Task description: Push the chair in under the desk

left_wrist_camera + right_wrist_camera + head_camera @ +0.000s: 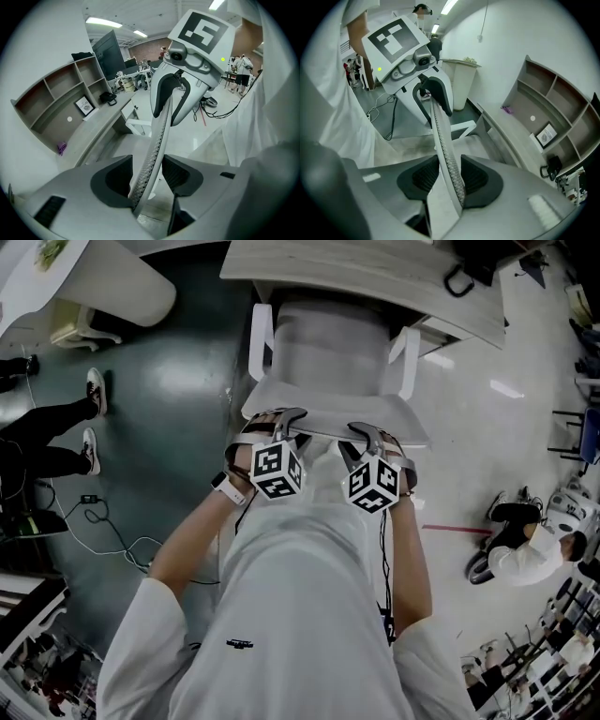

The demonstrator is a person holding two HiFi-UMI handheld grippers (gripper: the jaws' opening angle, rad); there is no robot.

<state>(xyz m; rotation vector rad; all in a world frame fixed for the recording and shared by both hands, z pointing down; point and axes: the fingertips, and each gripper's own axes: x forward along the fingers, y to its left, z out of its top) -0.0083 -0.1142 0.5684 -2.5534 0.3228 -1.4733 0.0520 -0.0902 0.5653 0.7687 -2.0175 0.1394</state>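
A light grey office chair [328,343] stands with its seat partly under the pale desk [375,268]. Its backrest top edge [333,418] faces me. My left gripper [281,420] straddles that edge on the left and my right gripper [370,434] straddles it on the right. In the left gripper view the mesh backrest edge [157,136] runs between the pads of the left gripper [150,173] with slack beside it. In the right gripper view the backrest [443,140] lies between the pads of the right gripper [450,176], a narrow gap on each side.
Someone's legs and shoes [92,395] and a floor cable [103,521] lie to the left. Another person [525,545] crouches at the right near a red floor line [455,529]. A shelf unit [70,98] stands on the desk. A white table [112,277] sits upper left.
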